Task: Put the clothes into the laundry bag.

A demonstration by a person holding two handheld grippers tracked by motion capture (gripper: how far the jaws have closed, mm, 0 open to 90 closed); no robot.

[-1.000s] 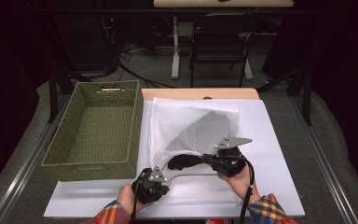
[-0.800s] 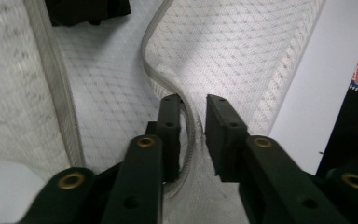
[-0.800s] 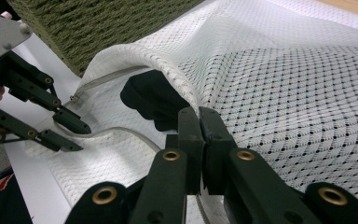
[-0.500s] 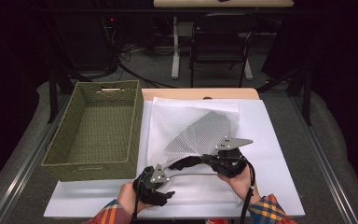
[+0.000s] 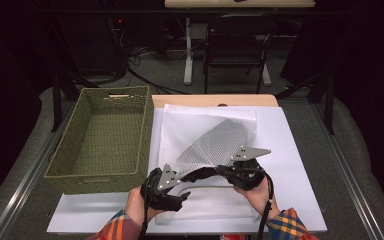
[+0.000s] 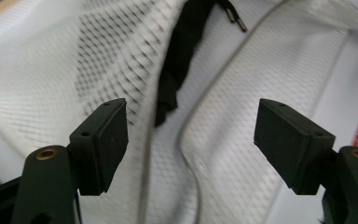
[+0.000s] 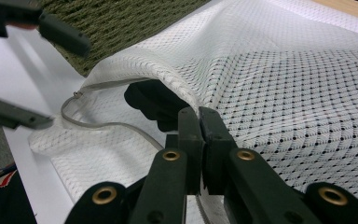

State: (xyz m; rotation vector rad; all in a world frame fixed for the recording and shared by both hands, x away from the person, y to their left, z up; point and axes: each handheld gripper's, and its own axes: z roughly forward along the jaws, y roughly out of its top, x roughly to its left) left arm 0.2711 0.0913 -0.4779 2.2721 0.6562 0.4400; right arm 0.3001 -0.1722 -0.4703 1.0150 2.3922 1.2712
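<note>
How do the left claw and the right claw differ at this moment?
The left claw is open, having just opened, with nothing between its pads; the right claw is shut on the mesh bag's edge. The left hangs above the bag; the right lifts its upper layer. Both are black, hand-held.

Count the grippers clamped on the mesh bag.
1. The right gripper is shut on the mesh bag at its raised edge; the left gripper hangs open above it.

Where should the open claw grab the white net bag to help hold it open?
Grab the bag's loose lower rim, coming down from above. The right claw already pinches the upper rim and lifts it, so the mouth gapes. The left claw has just opened, with nothing between its pads.
</note>
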